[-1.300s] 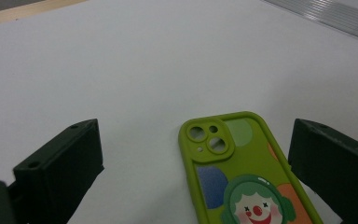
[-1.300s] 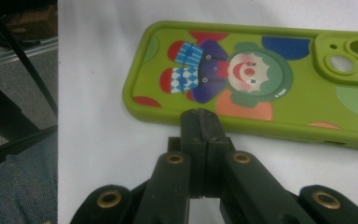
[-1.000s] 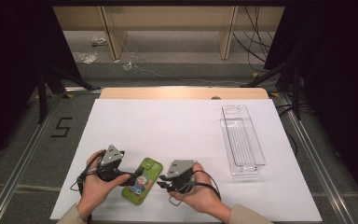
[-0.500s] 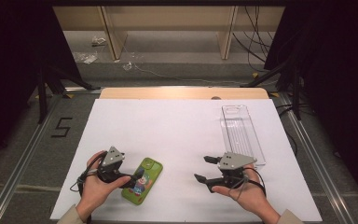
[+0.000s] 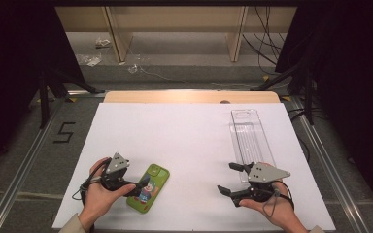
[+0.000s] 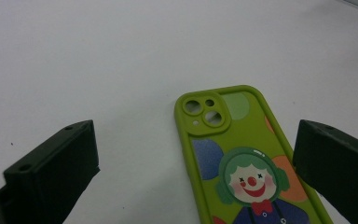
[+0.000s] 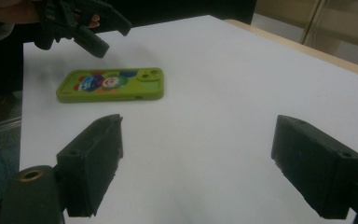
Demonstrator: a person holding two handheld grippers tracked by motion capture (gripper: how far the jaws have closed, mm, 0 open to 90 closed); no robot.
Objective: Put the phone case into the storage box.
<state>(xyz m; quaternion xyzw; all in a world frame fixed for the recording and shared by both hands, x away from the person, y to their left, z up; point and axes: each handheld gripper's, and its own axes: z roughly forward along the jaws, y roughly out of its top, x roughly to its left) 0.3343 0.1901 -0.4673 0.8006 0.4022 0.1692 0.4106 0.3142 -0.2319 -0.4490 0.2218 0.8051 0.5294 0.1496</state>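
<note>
A green phone case with a clown picture lies flat near the table's front edge, camera holes pointing away from me. My left gripper sits at its left side, open. In the left gripper view the phone case lies between the spread jaws of the left gripper, nearer the right one, and neither jaw touches it. My right gripper is open and empty, well to the right of the case. From the right gripper I see the case farther off with the left gripper beside it.
A long clear plastic tray lies lengthwise at the right of the white table top, its near end just behind my right gripper. A wooden strip borders the far edge. Metal rails run along both sides.
My right gripper has moved from beside the phone case to the right, ending by the near end of the clear tray. The left gripper and the case have stayed put.
</note>
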